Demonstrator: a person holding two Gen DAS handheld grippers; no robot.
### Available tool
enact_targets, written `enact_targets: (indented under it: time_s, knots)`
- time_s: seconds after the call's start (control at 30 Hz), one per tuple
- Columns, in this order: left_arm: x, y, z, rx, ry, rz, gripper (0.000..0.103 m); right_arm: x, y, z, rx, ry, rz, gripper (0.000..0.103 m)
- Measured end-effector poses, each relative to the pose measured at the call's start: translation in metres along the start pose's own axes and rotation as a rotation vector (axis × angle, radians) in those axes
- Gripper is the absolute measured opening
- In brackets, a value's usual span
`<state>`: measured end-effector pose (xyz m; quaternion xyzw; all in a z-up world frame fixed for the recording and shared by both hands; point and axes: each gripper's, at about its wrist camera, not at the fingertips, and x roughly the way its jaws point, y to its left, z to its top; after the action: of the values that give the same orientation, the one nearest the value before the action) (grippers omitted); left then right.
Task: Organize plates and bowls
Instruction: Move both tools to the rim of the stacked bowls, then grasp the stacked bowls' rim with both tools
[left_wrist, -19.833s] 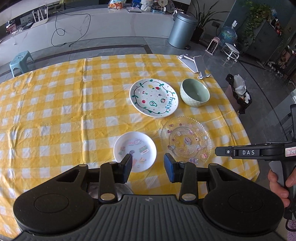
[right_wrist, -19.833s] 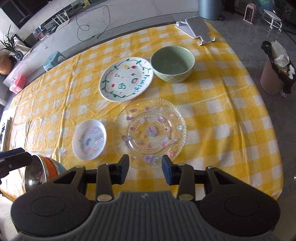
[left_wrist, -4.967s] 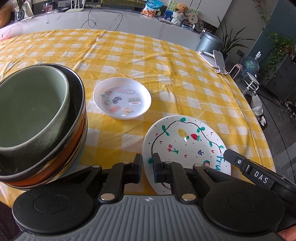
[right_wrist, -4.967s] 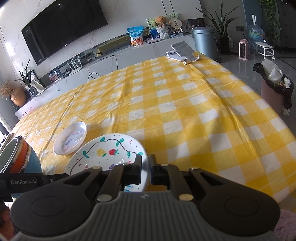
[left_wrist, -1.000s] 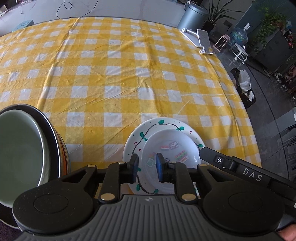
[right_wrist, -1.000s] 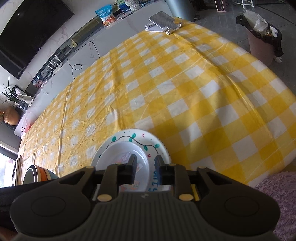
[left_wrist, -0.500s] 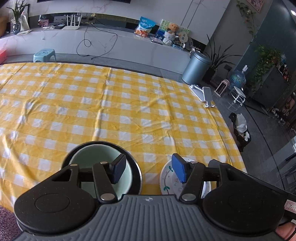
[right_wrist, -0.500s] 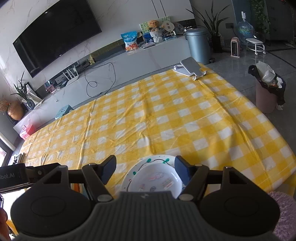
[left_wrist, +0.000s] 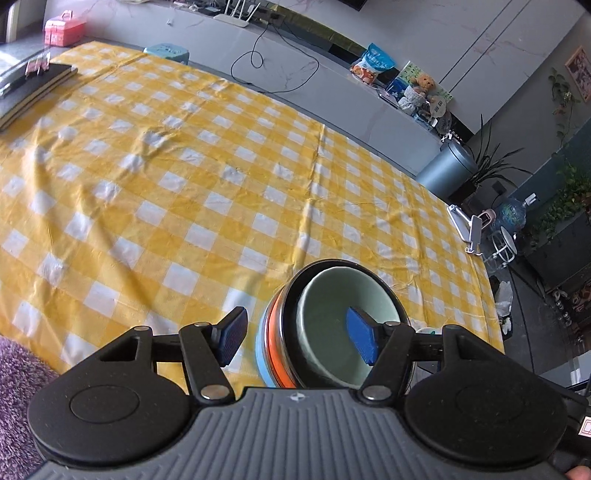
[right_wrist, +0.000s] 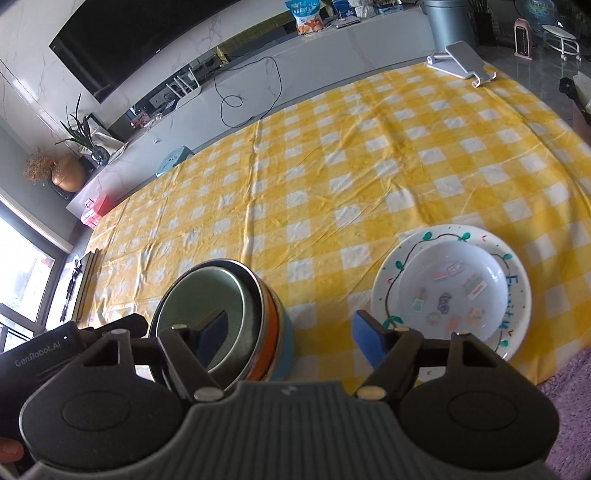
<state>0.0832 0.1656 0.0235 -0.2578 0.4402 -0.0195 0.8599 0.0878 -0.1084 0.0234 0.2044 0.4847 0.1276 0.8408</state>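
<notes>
Only right view shows small plate (right_wrist: 456, 291) on painted plate (right_wrist: 517, 295)

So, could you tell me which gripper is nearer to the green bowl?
Left. The left gripper hangs open right over the green bowl; the right gripper sits open between it and the plates.

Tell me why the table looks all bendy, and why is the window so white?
Both wrist views use fisheye lenses, so the straight checks of the tablecloth curve near the edges. In the right wrist view, daylight overexposes the window at the left, and the small plate shines with soft glare. In the left wrist view, the far left corner looks slightly blurred.
</notes>
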Motion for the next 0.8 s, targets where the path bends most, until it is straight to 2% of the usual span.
enact_targets:
  time_s: [0.07, 0.2, 0.33, 0.57, 0.8]
  knots:
    - [0.007, 0.012, -0.001, -0.046, 0.035, -0.044, 0.073, 0.013, 0.002, 0.0, 0.031, 0.043, 0.016, 0.073]
    - [0.019, 0.026, -0.003, -0.11, 0.06, -0.072, 0.073, 0.031, 0.006, -0.001, 0.063, 0.082, 0.0, 0.072]
    - [0.03, 0.035, -0.003, -0.163, 0.089, -0.106, 0.071, 0.046, 0.004, 0.0, 0.099, 0.115, -0.003, 0.065]
    - [0.045, 0.041, -0.004, -0.197, 0.13, -0.125, 0.068, 0.064, -0.003, 0.001, 0.155, 0.159, 0.028, 0.062]
    - [0.054, 0.04, -0.004, -0.203, 0.153, -0.111, 0.056, 0.074, -0.01, 0.001, 0.203, 0.187, 0.07, 0.055]
